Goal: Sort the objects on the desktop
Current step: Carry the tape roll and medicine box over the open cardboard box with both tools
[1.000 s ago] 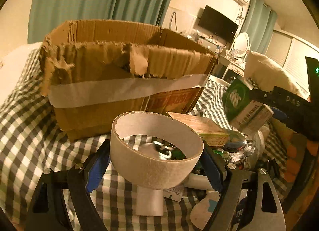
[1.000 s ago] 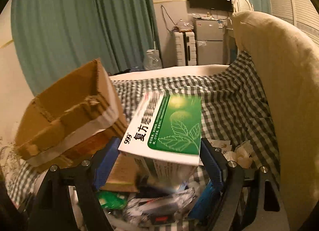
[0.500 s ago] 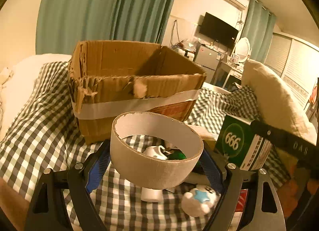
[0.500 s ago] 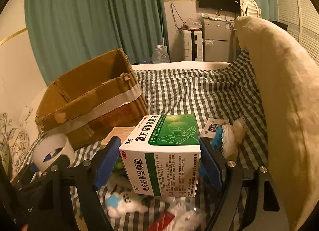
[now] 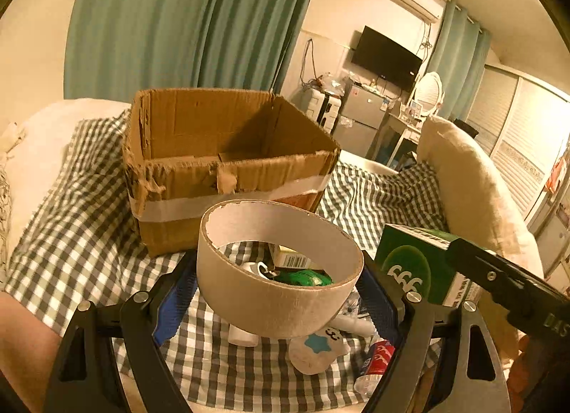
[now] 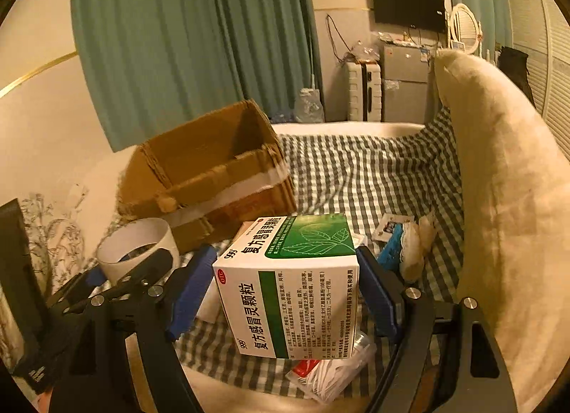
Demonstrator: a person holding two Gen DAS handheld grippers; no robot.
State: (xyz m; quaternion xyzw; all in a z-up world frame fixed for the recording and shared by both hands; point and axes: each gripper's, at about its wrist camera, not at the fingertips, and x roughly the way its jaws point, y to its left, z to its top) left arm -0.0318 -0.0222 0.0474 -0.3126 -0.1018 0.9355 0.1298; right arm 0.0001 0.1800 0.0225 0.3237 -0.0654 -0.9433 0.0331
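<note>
Both grippers are loaded and up off the bed. The left gripper (image 5: 279, 300) has its blue pads clamped on the outside of a wide roll of tape (image 5: 281, 292), the ring held mouth-up and clear of the checked blanket (image 5: 82, 206), so you can look straight through it at the clutter below. The right gripper (image 6: 286, 300) is squeezing a white-and-green medicine box (image 6: 292, 288) by its two side faces, the green leaf-printed top facing up and the printed white face toward the camera. From the left wrist view that same box shows at the right edge with its green end turned this way, a black finger of the right gripper across it. Ahead of both tools sits the open cardboard box (image 5: 228, 163) — torn rim, a band of white tape round its front wall, flaps gone, resting on the blanket; what can be seen of its inside looks bare. The tape roll hangs just in front of its near wall, the medicine box off to the right and nearer the camera. Under the grippers lies a loose heap: a white plush toy with a blue star (image 5: 317, 350), a small white bottle (image 5: 244, 336), a green packet (image 5: 302, 277), crinkled clear wrapping (image 6: 331, 373). A cream pillow (image 6: 506, 206) runs up the right side — teal curtains (image 6: 185, 39) behind.
</note>
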